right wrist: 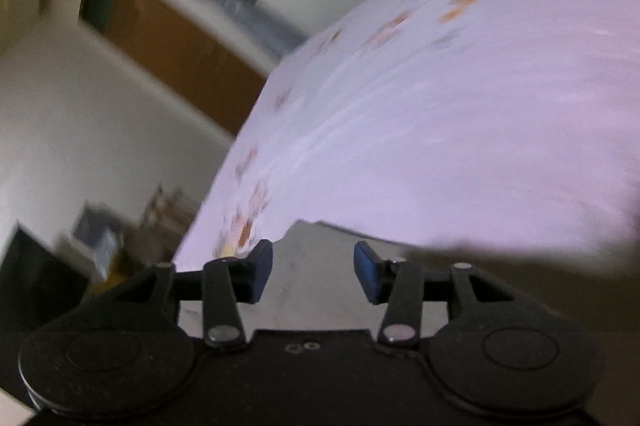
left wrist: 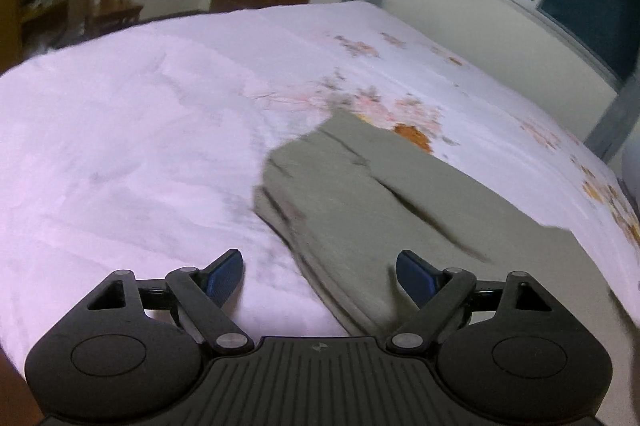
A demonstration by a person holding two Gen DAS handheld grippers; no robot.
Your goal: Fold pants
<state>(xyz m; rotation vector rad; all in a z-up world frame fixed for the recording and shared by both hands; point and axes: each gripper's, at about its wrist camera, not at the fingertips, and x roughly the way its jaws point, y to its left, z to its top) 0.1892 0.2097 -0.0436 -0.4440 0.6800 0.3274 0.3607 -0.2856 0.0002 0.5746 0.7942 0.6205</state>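
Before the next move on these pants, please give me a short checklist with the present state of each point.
1. Left gripper open and empty: ok.
2. Right gripper open, nothing between its fingers: ok.
3. Pants lie on the bed sheet, already doubled over: ok.
4. Fold edges lined up neatly: cannot tell, the picture is blurred.
5. Right gripper aimed at the pants: not ok; its view is tilted and smeared, with only a grey edge near its fingers.

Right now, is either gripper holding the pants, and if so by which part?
Nothing is held. The left gripper stands open above the pants, and the right gripper is open too, with nothing between its fingers.
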